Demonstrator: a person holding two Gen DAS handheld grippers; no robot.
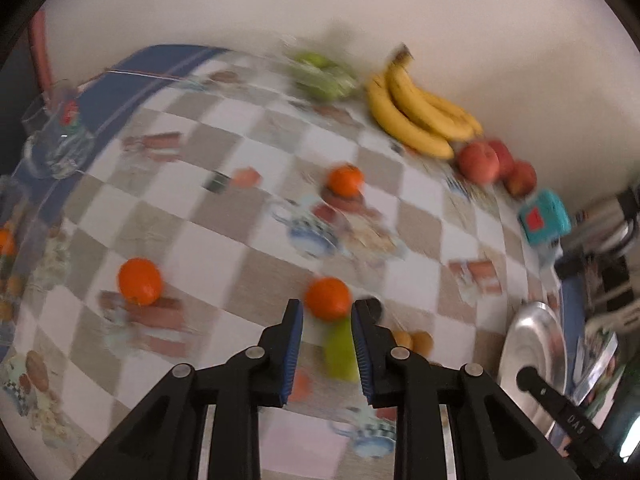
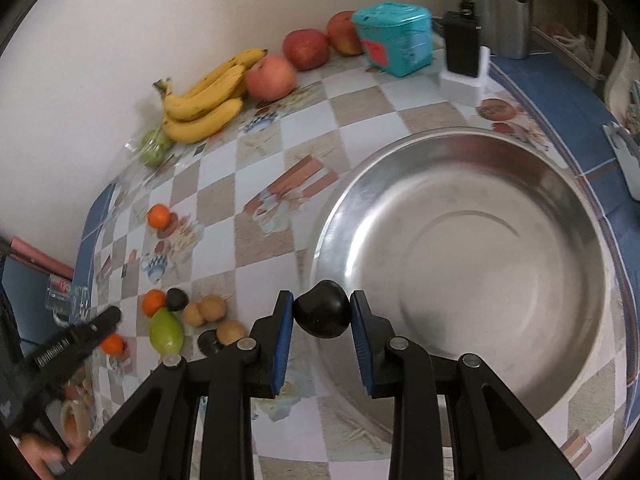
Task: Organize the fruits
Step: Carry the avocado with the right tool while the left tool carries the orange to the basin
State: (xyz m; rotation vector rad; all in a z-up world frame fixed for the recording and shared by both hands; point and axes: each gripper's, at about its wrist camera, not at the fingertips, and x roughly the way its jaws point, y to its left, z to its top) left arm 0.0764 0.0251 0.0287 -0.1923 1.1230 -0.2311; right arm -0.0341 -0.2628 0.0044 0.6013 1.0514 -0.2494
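The dark, glossy plum-like fruit (image 2: 322, 315), low centre in the right wrist view, is clamped in the right gripper (image 2: 322, 316) just over the near rim of the round steel bowl (image 2: 460, 184). It looks roundish, with a slight point toward the left pad. Best carried further inward and lowered before release. The left gripper (image 1: 327, 318) is parted wide, holding nothing, near 1 orange tangerine (image 1: 327, 298).

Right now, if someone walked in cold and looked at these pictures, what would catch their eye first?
Probably the big empty steel bowl filling the right wrist view, with the right gripper clamped on a dark fruit at the bowl's near rim. Next, the yellow bananas and red apples lined along the wall, and the open left gripper framing an orange on the checkered tablecloth.
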